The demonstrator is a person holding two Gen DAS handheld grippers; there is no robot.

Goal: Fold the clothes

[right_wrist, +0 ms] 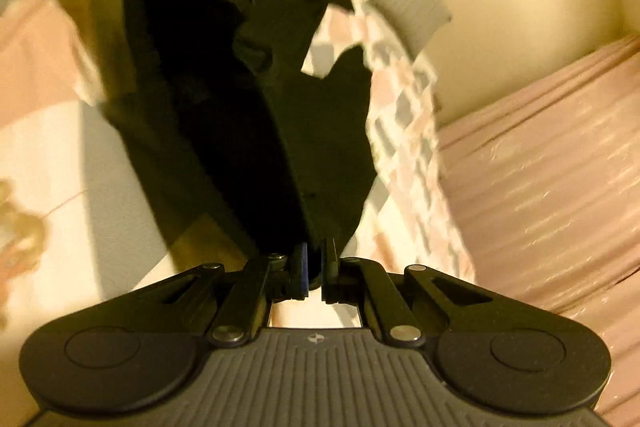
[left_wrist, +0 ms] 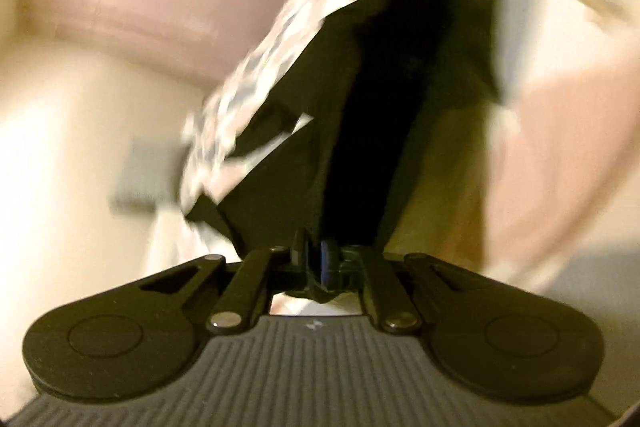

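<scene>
Both grippers, left point(left_wrist: 318, 263) and right point(right_wrist: 316, 267), have jaws pinching one black garment point(right_wrist: 240, 131); no writing readable.

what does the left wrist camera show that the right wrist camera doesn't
Only the left wrist view shows the left gripper, shut on the black garment. Only the right wrist view shows the right gripper pinching that garment, and pink pleated fabric to its right. Both show the checkered cloth behind the garment and a grey block; both views are blurred.

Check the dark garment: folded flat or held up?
Held up, not folded flat: the dark garment hangs bunched from both shut grippers, left and right.
</scene>
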